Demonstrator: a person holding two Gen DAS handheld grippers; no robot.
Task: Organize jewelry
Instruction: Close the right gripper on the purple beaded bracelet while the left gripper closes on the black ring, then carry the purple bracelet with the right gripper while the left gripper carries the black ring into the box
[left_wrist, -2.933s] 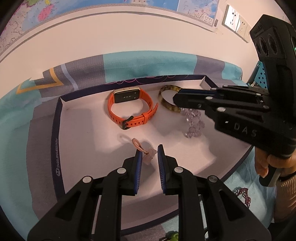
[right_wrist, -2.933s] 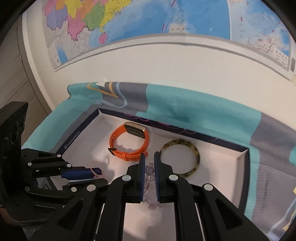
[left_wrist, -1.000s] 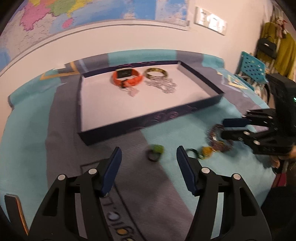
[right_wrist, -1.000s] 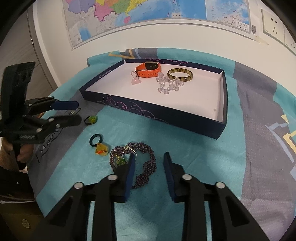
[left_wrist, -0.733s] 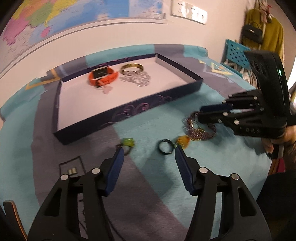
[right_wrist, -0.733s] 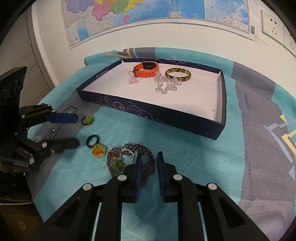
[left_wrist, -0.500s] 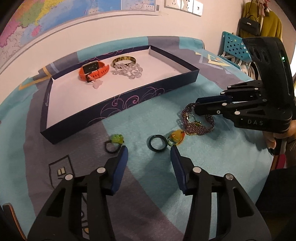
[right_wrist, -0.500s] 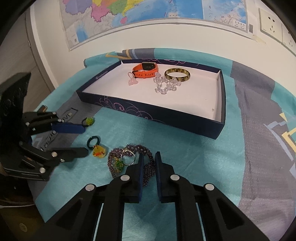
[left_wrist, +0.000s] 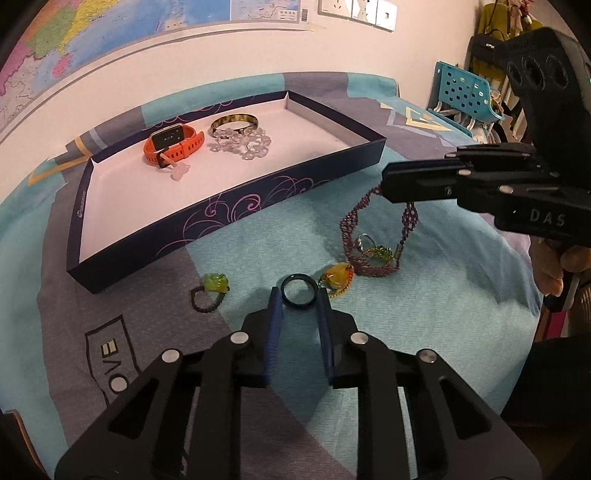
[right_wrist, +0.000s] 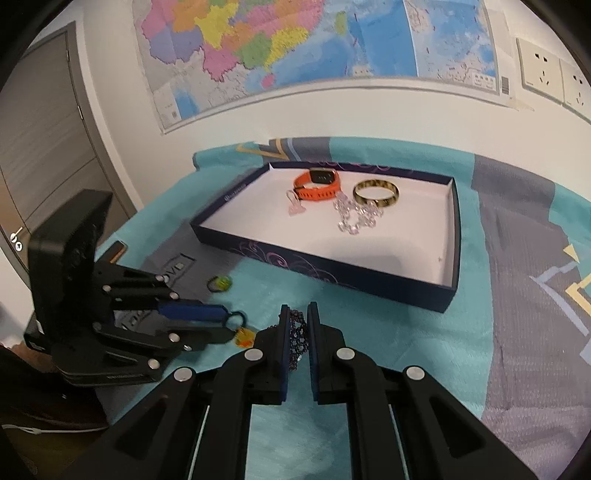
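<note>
The left gripper (left_wrist: 299, 291) has just been closing, and a black ring (left_wrist: 299, 290) is now bracketed between its blue pads (left_wrist: 275, 306), which appear to touch the ring's sides as it lies on the teal and grey cloth (left_wrist: 424, 314). The right gripper (right_wrist: 296, 317) is clamped on a purple beaded bracelet (left_wrist: 369, 236), a woven band of small dark beads with a metal clasp; its upper part is raised off the cloth while the lower loop is seen resting there.

Inside that loop one silver ring (left_wrist: 364, 242) and one green beaded piece (left_wrist: 380, 253) are seen. Just beside the black ring one amber charm (left_wrist: 338, 277) is found, and further left one ring with a yellow-green stone (left_wrist: 212, 288).

Beyond them one dark blue tray (left_wrist: 258, 206) with a white floor is set. Four pieces are counted in it: one orange watch (left_wrist: 173, 142), one pale pink charm (left_wrist: 179, 171) touching its strap, one clear crystal bracelet (left_wrist: 240, 142), and one tortoiseshell bangle (left_wrist: 234, 120) partly overlapped by the crystals.

A map (right_wrist: 295, 48) is hung on the wall behind.
</note>
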